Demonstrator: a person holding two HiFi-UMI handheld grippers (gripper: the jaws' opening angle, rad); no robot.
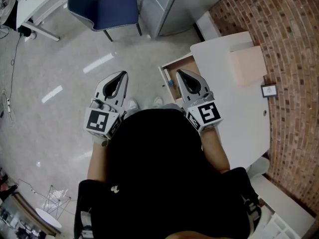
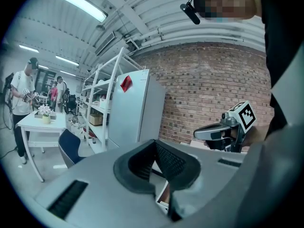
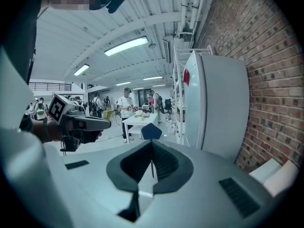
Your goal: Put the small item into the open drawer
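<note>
Black-clad shoulders and chest of the person fill the lower middle of the head view, with both forearms reaching forward. Each hand holds a gripper level above a pale floor. The left gripper (image 1: pixel 119 76) has its jaws pressed together with nothing between them. The right gripper (image 1: pixel 182 74) is likewise clenched and empty, its pads meeting at the tip.

An open drawer (image 1: pixel 175 62) lies just ahead of the right gripper's tip and slightly to its left. It is pulled out from the side of a white cabinet top (image 1: pixel 239 108) that runs along a brick wall (image 1: pixel 289 44). The right gripper is plainly the nearer of the two. The left gripper is well apart from the drawer, on the far side of the person's body, and points roughly parallel to the right one.

Inside the drawer, near its front edge, sits a small item (image 1: pixel 171 83). It shows as a speck of blue with a touch of orange against the tan wooden bottom. It is too small to make out its shape or which way its long axis runs. By this look the item probably already rests in the drawer, and neither gripper carries anything.

A flat beige box (image 1: pixel 247 63) lies on the cabinet top, beyond the drawer.
</note>
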